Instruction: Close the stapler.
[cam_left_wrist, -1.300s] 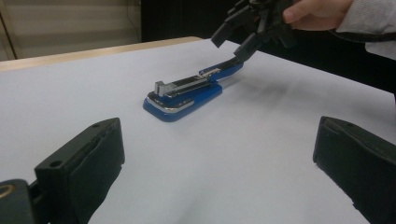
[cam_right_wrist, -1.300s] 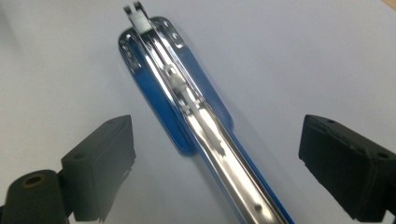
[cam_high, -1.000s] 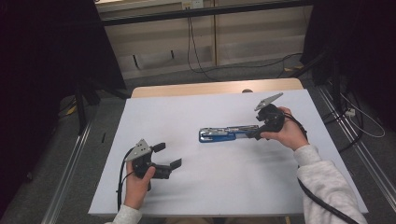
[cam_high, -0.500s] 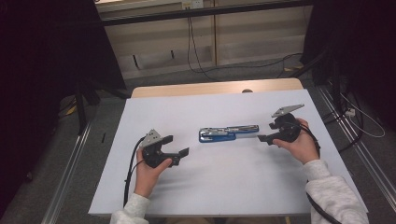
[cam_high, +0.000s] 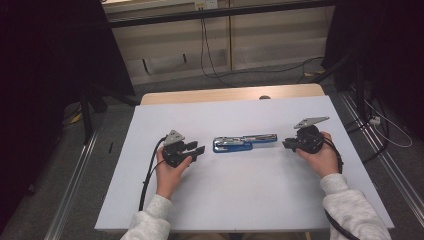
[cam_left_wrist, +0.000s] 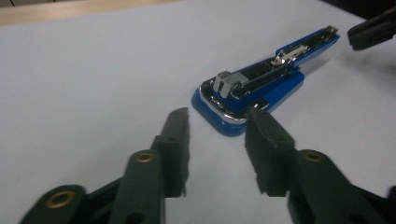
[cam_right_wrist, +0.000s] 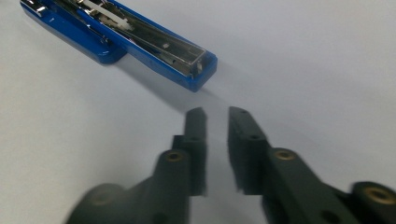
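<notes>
Stapler (cam_high: 244, 142) on the bench (cam_high: 240, 200), between two grippers.
Left gripper (cam_high: 196, 150) gapes beside it; right gripper (cam_high: 288, 145), jaws narrowly apart, sits near its other end.

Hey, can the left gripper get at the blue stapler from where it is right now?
Probably yes. The left gripper is open and aimed at the near end of the stapler, with bare white table between them.

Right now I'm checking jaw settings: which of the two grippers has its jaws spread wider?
The left gripper, by the stapler's wide blue base. Its jaws stand clearly apart, while the right gripper, at the narrow end, leaves a slim gap.
</notes>
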